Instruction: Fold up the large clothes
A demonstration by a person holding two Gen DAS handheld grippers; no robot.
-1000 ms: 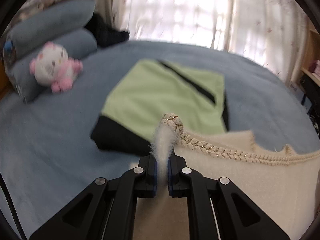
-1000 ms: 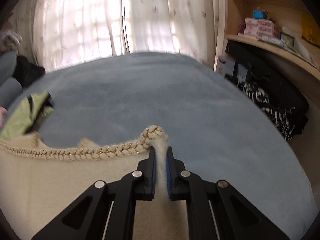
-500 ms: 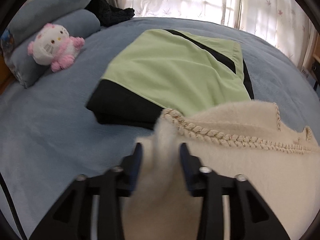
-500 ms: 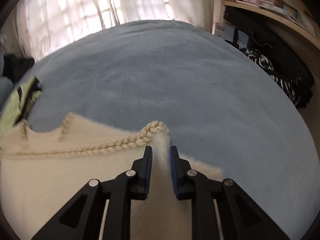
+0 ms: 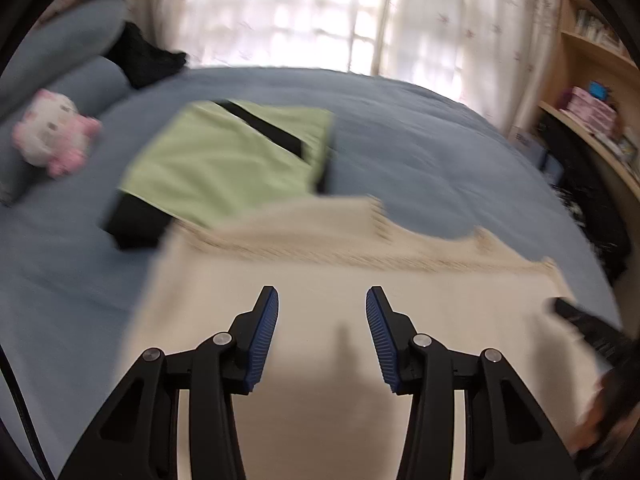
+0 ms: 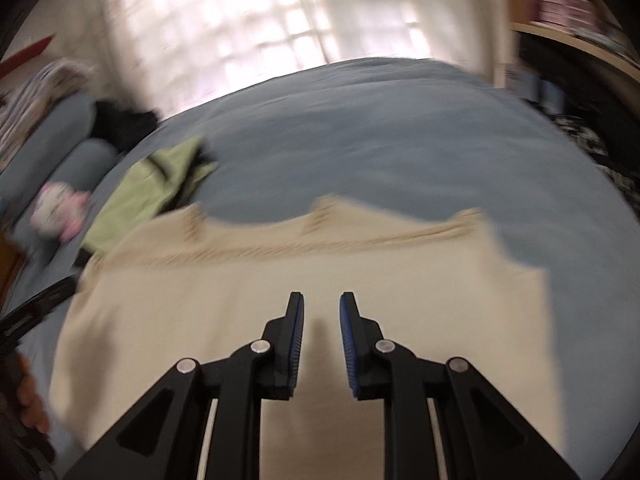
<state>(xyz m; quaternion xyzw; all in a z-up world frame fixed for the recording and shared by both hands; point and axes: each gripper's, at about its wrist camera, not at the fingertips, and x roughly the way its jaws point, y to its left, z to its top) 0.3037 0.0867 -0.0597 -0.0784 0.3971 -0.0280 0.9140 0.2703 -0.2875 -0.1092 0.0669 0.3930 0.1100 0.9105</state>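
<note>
left gripper (image 5: 322, 300): we see both jaws spread wide, nothing between the blue pads (image 5: 262, 336); it hangs over the near part of the sweater, contact not clear. Its black body also shows at the left edge of the right wrist view, with a hand (image 6: 24, 400) on it.
right gripper (image 6: 321, 308): we see the jaws apart, a narrower gap than the left, nothing pinched; it also sits over the sweater. Its dark tip (image 5: 576, 318) pokes into the left wrist view at the right edge, blurred.
sweater (image 5: 328, 320): cream, fuzzy, lying flat on the bed just ahead of both grippers. It fills the near middle of both views. Braided trim (image 6: 320, 240) runs across its far edge, with short trim tabs sticking up from that edge. We can't tell the fold layers, both frames are motion-blurred.
bed (image 5: 420, 152): blue-grey cover, sweater rests on it, bare cover beyond the far edge and to the right.
green cloth (image 5: 224, 164): folded green and black garment, left of centre, beyond the sweater; the sweater's far-left corner touches or overlaps its near edge.
plush (image 5: 52, 132): white and pink toy, far left, against the blue pillows (image 5: 68, 48).
dark cloth (image 5: 148, 56): black heap beside the pillows.
curtains (image 5: 320, 12): sheer, backlit, behind the bed.
shelf (image 5: 592, 96): wooden, far right, with boxes on it.
</note>
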